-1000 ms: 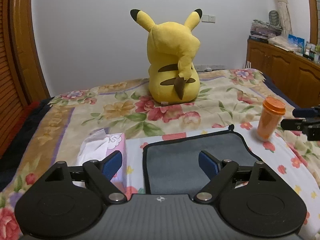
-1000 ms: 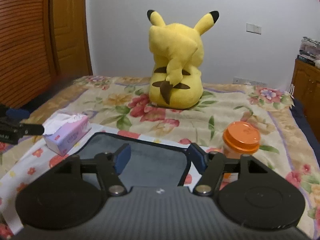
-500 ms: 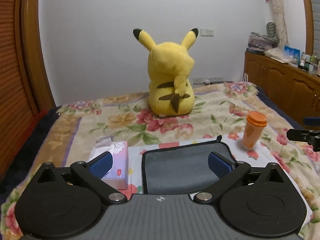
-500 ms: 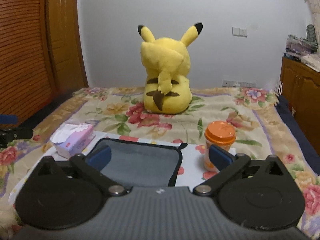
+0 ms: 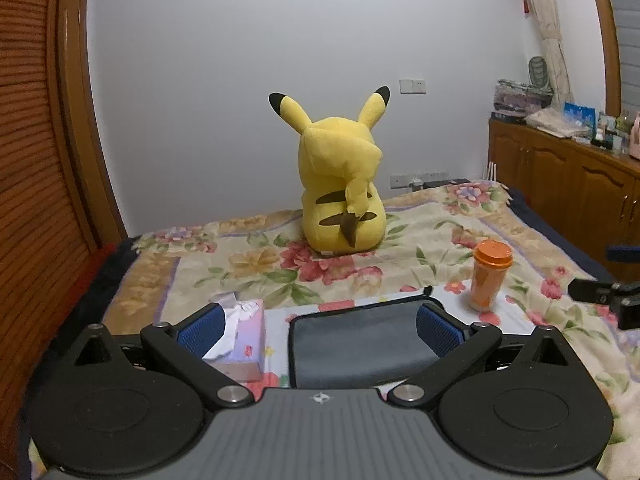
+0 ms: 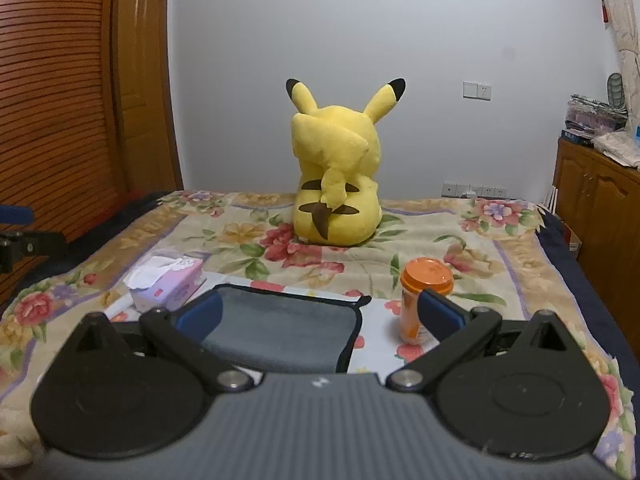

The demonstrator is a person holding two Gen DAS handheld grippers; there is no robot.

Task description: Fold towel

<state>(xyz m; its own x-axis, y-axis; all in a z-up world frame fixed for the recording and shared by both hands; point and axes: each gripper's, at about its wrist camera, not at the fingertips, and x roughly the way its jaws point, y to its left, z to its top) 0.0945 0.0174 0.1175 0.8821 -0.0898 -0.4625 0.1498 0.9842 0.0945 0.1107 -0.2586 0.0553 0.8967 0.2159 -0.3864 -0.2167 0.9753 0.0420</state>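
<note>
A grey towel with a black hem point(image 5: 360, 340) lies flat on a white flowered cloth on the bed; it also shows in the right wrist view point(image 6: 280, 330). My left gripper point(image 5: 318, 330) is open and empty, held above and in front of the towel's near edge. My right gripper point(image 6: 318, 316) is open and empty, also back from the towel. The right gripper's fingers point(image 5: 600, 294) show at the right edge of the left wrist view. The left gripper's fingers point(image 6: 24, 240) show at the left edge of the right wrist view.
A pink tissue box point(image 5: 240, 332) sits left of the towel. An orange lidded cup point(image 5: 490, 272) stands upright to its right. A yellow Pikachu plush point(image 5: 342, 184) sits behind on the floral blanket point(image 5: 440, 232). Wooden cabinets point(image 5: 560, 176) line the right wall.
Both grippers have pulled back and risen away from the towel, and their jaws have opened wider. The towel, tissue box and cup have not moved.
</note>
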